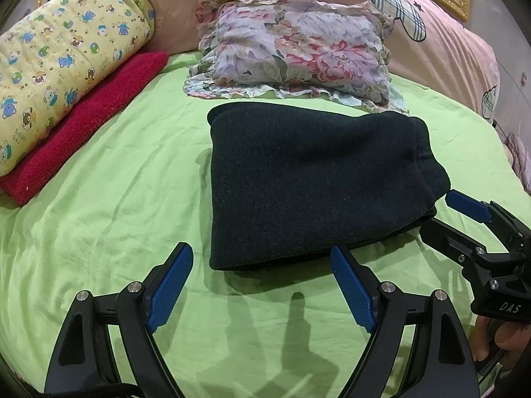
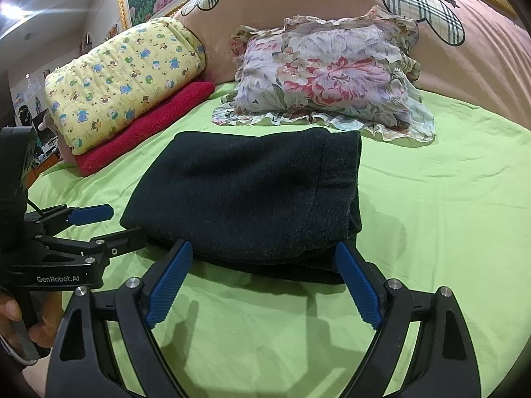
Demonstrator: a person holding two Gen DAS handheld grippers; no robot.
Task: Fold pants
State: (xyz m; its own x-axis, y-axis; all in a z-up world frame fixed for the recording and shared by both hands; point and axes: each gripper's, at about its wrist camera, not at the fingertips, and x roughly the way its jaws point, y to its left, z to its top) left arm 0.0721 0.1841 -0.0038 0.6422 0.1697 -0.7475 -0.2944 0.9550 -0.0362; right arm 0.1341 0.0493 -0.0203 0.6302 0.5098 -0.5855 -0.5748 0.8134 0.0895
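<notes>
Dark navy knit pants (image 1: 298, 182) folded at frame centre on lime-green bed sheet (image 1: 116, 199) — left hand-held gripper (image 1: 262, 285) and right hand-held gripper (image 2: 265, 282) both spread apart, empty, near lower edge.

**Two markings you can read, both on the grippers**

In your left wrist view, the black body of the right gripper (image 1: 441, 214) at the right edge carries white letters "DAS". In your right wrist view, the black body of the left gripper (image 2: 116, 222) at the left edge reads "GenRobot.AI" in white. You will find no other legible writing.
</notes>
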